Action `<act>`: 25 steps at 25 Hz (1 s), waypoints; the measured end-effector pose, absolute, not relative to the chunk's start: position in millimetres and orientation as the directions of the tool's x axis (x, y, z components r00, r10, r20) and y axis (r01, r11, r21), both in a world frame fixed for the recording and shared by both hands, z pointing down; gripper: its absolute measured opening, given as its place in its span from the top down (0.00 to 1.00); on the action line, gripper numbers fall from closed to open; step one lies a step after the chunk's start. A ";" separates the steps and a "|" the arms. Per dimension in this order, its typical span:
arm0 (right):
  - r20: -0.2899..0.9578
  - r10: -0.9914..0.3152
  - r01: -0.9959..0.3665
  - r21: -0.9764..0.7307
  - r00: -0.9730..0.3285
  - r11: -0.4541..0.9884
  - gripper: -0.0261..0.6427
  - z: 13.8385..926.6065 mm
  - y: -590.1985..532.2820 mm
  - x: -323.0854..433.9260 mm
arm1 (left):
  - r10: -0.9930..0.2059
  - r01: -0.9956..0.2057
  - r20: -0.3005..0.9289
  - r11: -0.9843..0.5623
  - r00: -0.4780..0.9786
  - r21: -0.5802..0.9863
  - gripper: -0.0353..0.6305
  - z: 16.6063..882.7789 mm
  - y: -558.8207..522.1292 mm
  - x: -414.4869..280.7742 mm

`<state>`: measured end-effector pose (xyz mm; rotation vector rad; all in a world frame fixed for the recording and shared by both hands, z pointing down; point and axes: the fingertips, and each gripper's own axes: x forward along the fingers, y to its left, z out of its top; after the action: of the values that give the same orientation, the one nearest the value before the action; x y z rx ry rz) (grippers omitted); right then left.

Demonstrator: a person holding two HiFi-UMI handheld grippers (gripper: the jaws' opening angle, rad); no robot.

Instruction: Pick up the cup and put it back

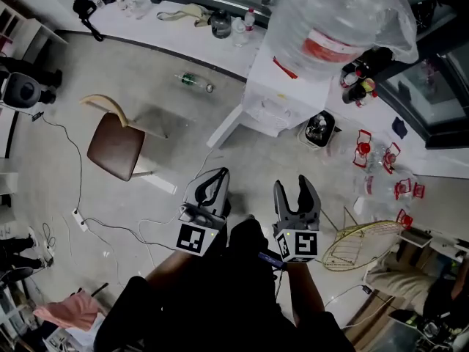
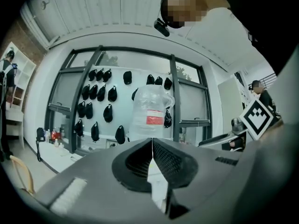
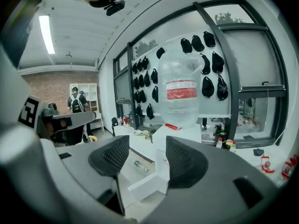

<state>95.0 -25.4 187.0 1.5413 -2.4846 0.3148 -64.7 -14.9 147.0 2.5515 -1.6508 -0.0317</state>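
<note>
Grey right gripper (image 3: 147,154), jaws apart, empty

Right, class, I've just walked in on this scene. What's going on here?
A person holds a two-jaw gripper in each hand, both pointed toward a white water dispenser with a large bottle on top. The left gripper is shut on nothing; the right gripper is open and empty. No cup is held yet, and I cannot pick one out. A brown chair and a small bottle lying on the floor are off to the left.
</note>
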 end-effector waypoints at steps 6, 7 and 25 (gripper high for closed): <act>0.295 -0.842 -0.889 -0.072 -0.452 0.452 0.61 250.3 -80.3 86.5 | -0.909 -0.909 0.055 -0.407 0.412 0.089 0.94 212.1 -59.9 -68.6; 0.294 -0.839 -0.886 -0.069 -0.457 0.458 0.61 265.4 -86.7 86.4 | -0.912 -0.911 0.053 -0.402 0.407 0.089 0.94 228.0 -65.1 -68.1; 0.244 -0.823 -0.852 -0.034 -0.514 0.522 0.60 583.9 -152.3 85.8 | -0.919 -0.909 0.013 -0.386 0.393 0.155 0.94 549.6 -160.5 -45.6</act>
<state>85.8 -152.3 583.9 1.4291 -2.5635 0.2220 -45.6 -160.5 549.6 2.5051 -1.6555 -0.1126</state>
